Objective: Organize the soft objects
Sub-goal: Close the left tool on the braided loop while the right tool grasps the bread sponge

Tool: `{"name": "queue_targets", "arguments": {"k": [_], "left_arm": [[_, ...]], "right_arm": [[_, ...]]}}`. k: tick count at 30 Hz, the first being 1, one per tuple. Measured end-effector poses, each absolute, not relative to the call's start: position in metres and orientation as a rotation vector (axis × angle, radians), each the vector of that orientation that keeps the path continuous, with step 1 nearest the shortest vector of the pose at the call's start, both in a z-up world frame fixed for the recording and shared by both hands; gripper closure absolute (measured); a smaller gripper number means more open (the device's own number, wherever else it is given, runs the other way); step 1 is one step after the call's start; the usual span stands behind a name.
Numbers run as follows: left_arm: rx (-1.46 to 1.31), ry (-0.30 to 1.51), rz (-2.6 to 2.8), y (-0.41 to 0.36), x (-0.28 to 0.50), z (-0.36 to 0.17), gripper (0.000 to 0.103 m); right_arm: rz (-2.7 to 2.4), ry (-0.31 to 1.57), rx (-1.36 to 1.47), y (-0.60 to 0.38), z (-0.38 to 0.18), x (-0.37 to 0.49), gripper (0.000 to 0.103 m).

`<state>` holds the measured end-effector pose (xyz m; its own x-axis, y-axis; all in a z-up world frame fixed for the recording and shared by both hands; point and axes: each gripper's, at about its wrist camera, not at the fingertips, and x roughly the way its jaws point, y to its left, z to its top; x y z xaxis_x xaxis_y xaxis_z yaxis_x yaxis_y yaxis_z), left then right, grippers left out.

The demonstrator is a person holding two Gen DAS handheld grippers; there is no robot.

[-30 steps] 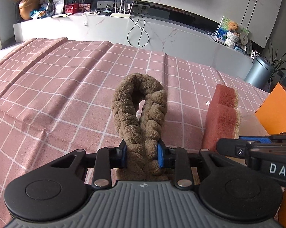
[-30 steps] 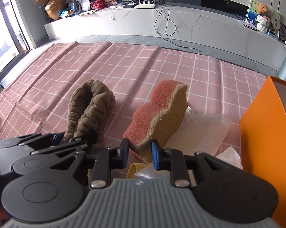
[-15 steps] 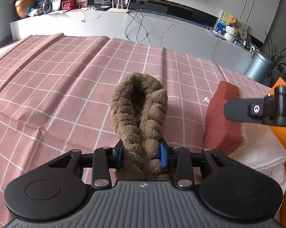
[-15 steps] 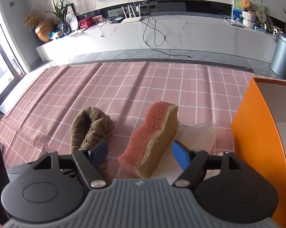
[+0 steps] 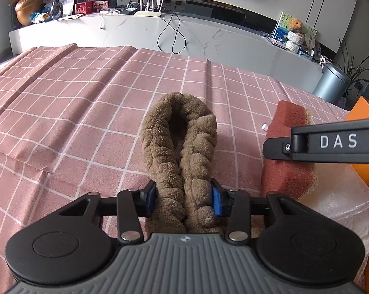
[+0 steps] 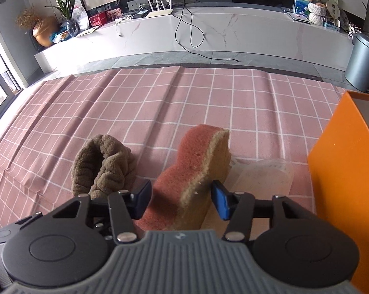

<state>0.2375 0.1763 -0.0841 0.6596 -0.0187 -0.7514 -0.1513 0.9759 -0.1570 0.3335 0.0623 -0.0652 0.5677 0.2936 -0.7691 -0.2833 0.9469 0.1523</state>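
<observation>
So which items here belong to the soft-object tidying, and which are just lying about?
Job: brown braided plush, held in left gripper; sponge, between right gripper's closing pads; orange box.
Lying about: plastic bag, bin, router, vase.

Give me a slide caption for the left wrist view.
Left gripper clamps the brown braided plush on the pink checked cloth; red sponge stands beside.

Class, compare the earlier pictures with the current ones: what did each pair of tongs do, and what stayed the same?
The right tongs let go of the sponge, spread wide, and have just been closing again; the sponge stands between the jaws with gaps on both sides. The left tongs loosened slightly on the brown braided plush but still clamp it. The plush, the orange box and the checked cloth kept their places.
</observation>
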Motion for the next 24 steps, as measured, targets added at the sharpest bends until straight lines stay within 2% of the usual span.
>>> {"name": "queue_targets", "arguments": {"k": [2,6,24], "left_arm": [[-0.231,0.846,0.068,0.177,0.237,-0.083,0.068],[-0.239,0.820,0.067,0.177,0.232,-0.078,0.073],[-0.236,0.679,0.061,0.163,0.182,-0.006,0.075]], "right_arm": [[0.353,0.891,-0.008,0.063,-0.065,0.330,0.056],[0.383,0.851,-0.038,0.065,-0.060,0.321,0.067],[0.514,0.670,-0.025,0.023,0.016,0.253,0.069]]}}
